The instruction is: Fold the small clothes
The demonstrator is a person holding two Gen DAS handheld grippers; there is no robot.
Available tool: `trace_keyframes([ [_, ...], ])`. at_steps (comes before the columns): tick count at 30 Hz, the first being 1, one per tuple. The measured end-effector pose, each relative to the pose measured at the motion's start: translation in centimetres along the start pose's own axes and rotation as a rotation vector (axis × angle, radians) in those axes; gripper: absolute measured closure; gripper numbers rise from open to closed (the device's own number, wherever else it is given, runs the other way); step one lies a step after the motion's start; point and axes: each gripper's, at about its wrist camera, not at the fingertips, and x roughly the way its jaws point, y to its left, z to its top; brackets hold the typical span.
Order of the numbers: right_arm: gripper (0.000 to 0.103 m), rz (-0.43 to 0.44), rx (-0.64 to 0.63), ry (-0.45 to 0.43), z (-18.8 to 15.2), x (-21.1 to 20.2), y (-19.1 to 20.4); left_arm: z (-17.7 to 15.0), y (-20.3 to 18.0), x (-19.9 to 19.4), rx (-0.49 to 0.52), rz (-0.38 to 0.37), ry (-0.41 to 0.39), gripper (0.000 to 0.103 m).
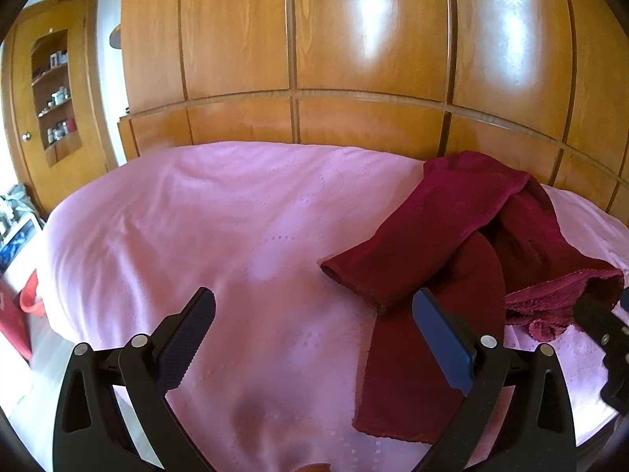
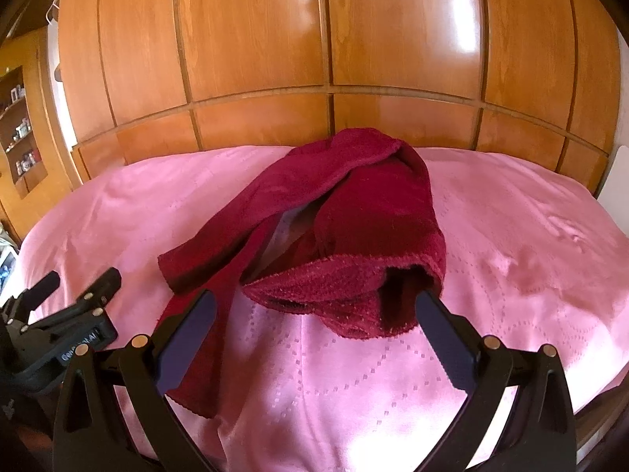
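A dark red garment (image 2: 354,228) lies crumpled on the pink bedspread (image 2: 511,244), one sleeve stretched toward the near left. It also shows at the right of the left wrist view (image 1: 452,244). My right gripper (image 2: 314,314) is open and empty, its jaws wide apart just in front of the garment's near hem. My left gripper (image 1: 314,310) is open and empty, over the bedspread (image 1: 196,216) left of the garment, its right finger over a sleeve. The left gripper also shows at the left of the right wrist view (image 2: 70,295).
A wooden wardrobe wall (image 1: 354,59) stands right behind the bed. A shelf niche with small bottles (image 1: 55,90) is at far left. A red bag (image 1: 27,299) sits on the floor left of the bed.
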Motion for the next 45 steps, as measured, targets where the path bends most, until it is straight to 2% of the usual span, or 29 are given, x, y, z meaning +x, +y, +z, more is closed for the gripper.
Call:
trace_keyframes([
  [6, 0.002, 0.011, -0.008, -0.001, 0.4, 0.3, 0.2, -0.1, 0.2, 0.5, 0.0, 0.006, 0.012, 0.004],
  [16, 0.002, 0.058, 0.011, -0.032, 2.8, 0.6, -0.2, -0.1, 0.6, 1.3, -0.007, 0.017, 0.029, 0.004],
  [24, 0.002, 0.098, 0.02, -0.011, 3.8, 1.6, 0.0, -0.2, 0.9, 2.0, -0.011, 0.021, 0.046, 0.004],
  [28, 0.002, 0.149, 0.036, 0.025, 4.7, 2.7, 0.2, -0.5, 1.0, 2.5, -0.004, 0.018, 0.067, 0.004],
  [31, 0.003, 0.198, 0.057, 0.085, 5.5, 4.6, 0.5, -0.8, 1.3, 3.3, 0.007, -0.015, 0.099, 0.004],
  [34, 0.013, 0.215, 0.073, 0.13, 6.2, 6.7, 0.7, -1.0, 2.4, 4.1, -0.021, -0.052, 0.136, 0.004],
  [36, 0.018, 0.214, 0.099, 0.172, 6.9, 8.9, 0.9, -1.1, 2.9, 4.4, -0.041, -0.046, 0.146, 0.004],
  [39, 0.023, 0.186, 0.133, 0.217, 7.7, 11.8, 1.0, -1.0, 3.4, 4.8, -0.039, -0.026, 0.162, 0.004],
  [44, 0.031, 0.117, 0.185, 0.283, 9.2, 17.6, 1.1, -0.9, 4.2, 5.2, -0.07, -0.047, 0.172, 0.004],
  [45, 0.035, 0.107, 0.191, 0.299, 9.4, 18.6, 1.1, -0.9, 4.3, 5.2, -0.068, -0.048, 0.172, 0.004],
])
